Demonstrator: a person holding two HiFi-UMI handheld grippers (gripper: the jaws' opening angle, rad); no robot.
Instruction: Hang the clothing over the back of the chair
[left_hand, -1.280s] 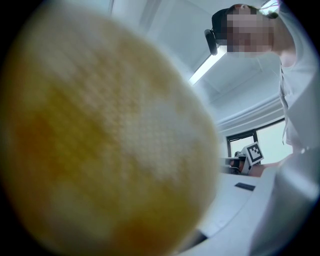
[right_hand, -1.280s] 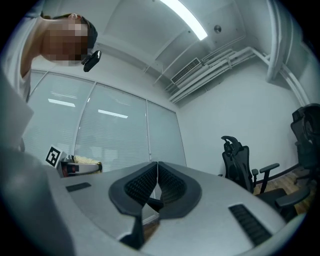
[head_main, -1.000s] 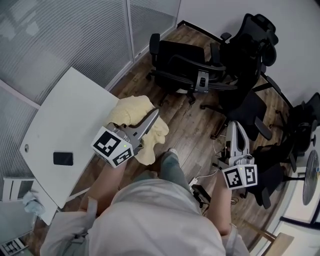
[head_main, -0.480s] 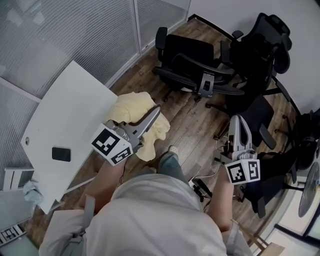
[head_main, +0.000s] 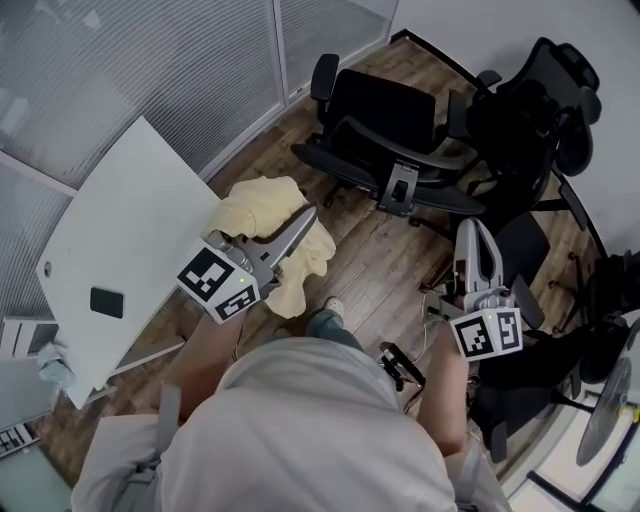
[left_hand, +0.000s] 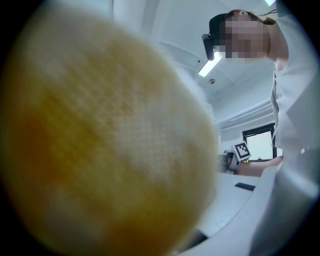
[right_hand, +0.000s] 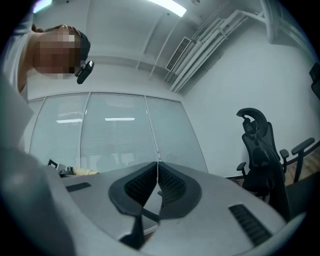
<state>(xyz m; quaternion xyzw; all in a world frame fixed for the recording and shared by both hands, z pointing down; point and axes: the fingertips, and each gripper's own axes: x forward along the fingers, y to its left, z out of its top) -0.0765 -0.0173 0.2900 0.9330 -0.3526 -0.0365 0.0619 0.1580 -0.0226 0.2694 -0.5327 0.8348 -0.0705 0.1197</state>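
Note:
My left gripper (head_main: 308, 213) is shut on a pale yellow piece of clothing (head_main: 262, 215), which hangs bunched beside the table's corner. In the left gripper view that clothing (left_hand: 100, 140) fills most of the picture and hides the jaws. A black office chair (head_main: 385, 110) stands ahead on the wooden floor, well beyond both grippers. My right gripper (head_main: 470, 228) is held out at the right, shut and empty. In the right gripper view its pads (right_hand: 158, 172) meet with nothing between them, and the yellow clothing (right_hand: 86, 171) shows small at the left.
A white table (head_main: 110, 250) with a dark phone (head_main: 106, 301) stands at the left before a glass partition. More black office chairs (head_main: 530, 110) crowd the right side, one of them (right_hand: 260, 150) near the white wall. Cables lie on the floor by my feet.
Both grippers and the yellow clothing have travelled forward toward the black chair, which now sits closer in the head view. The table has slid back to the left. The grips are unchanged.

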